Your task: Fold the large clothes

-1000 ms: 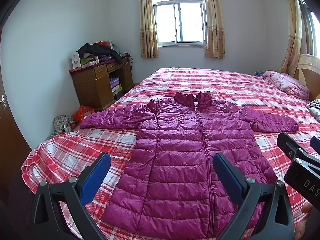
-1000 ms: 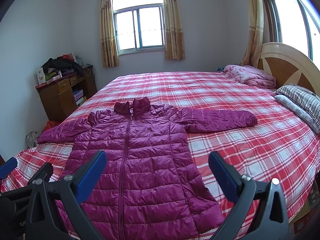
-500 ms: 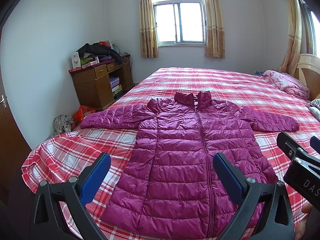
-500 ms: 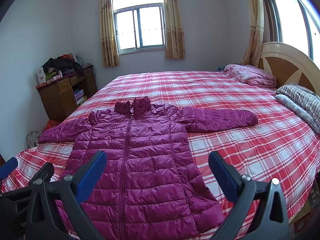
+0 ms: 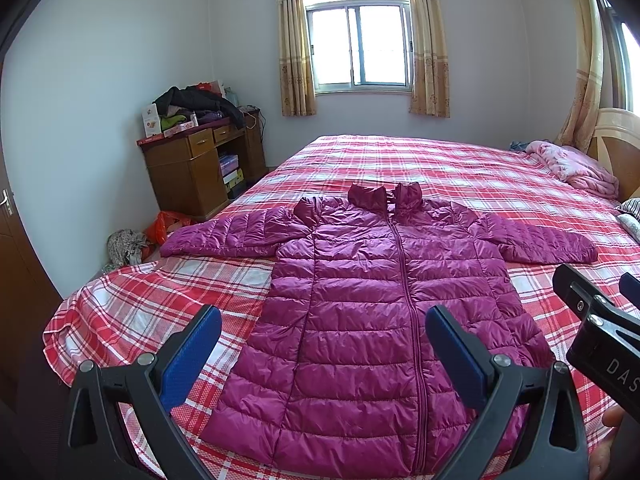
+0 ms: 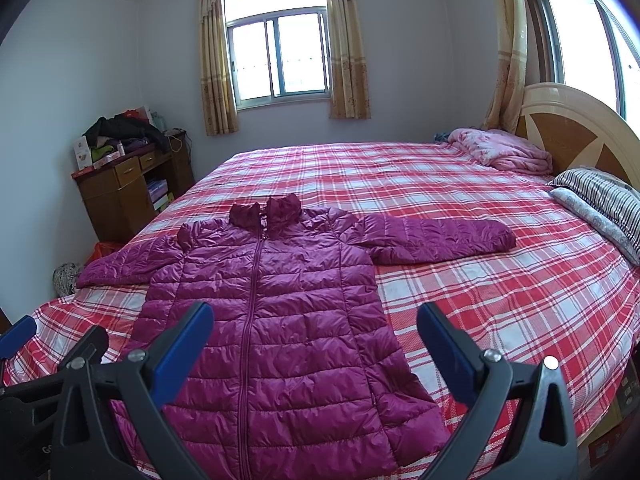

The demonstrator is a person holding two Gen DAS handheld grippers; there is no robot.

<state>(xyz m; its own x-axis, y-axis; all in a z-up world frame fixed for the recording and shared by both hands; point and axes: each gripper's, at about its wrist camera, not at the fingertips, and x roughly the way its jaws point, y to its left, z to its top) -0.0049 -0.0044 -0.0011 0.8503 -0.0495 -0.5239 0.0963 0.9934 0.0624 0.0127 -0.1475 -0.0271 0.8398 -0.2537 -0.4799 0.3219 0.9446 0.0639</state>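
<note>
A magenta quilted puffer jacket (image 5: pixel 380 304) lies flat, front up and zipped, on the red plaid bed (image 5: pixel 460 168), sleeves spread out to both sides. It also shows in the right wrist view (image 6: pixel 264 320). My left gripper (image 5: pixel 322 334) is open and empty, held above the jacket's hem. My right gripper (image 6: pixel 314 330) is open and empty, held above the jacket's lower right side. The right gripper's body shows at the right edge of the left wrist view (image 5: pixel 596 332); the left gripper's body shows at the lower left of the right wrist view (image 6: pixel 48 364).
A wooden desk (image 5: pixel 192 168) piled with clothes stands left of the bed. A red bag (image 5: pixel 164 224) and a bundle lie on the floor. A pink blanket (image 6: pixel 504 152), striped pillows (image 6: pixel 600 196) and the headboard (image 6: pixel 580 128) are at the right.
</note>
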